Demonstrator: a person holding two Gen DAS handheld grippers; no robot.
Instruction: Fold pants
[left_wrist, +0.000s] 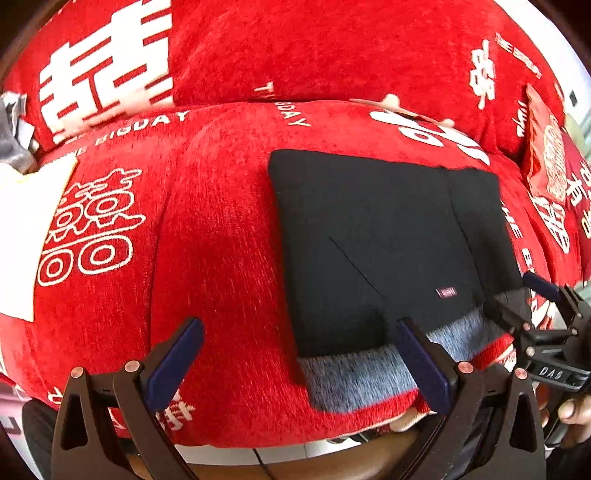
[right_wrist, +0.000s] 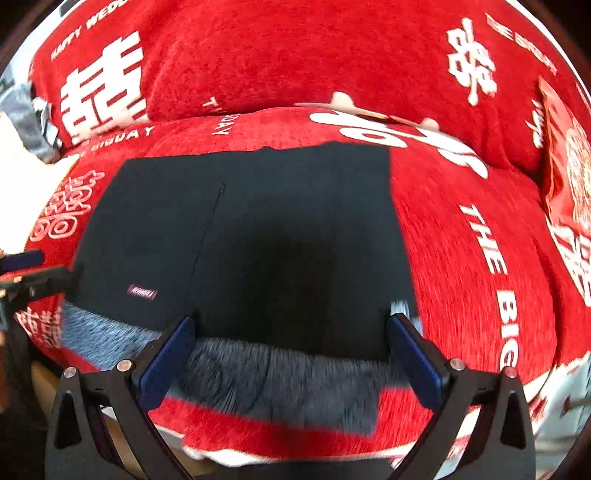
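The black pants (left_wrist: 384, 240) lie folded into a flat rectangle on the red sofa seat, grey fleece lining (left_wrist: 369, 373) showing along the near edge. They also fill the middle of the right wrist view (right_wrist: 258, 240). My left gripper (left_wrist: 299, 354) is open and empty above the near left corner of the pants. My right gripper (right_wrist: 291, 343) is open and empty over the near edge; it also shows at the right of the left wrist view (left_wrist: 532, 295). The left gripper's tip shows at the left edge of the right wrist view (right_wrist: 22, 266).
The red sofa cover (left_wrist: 221, 229) with white lettering covers seat and backrest. A red printed cushion (left_wrist: 546, 162) stands at the right end. A white cloth (left_wrist: 26, 229) and a grey garment (left_wrist: 11, 129) lie at the left end. The seat's front edge (right_wrist: 295, 443) is just below the pants.
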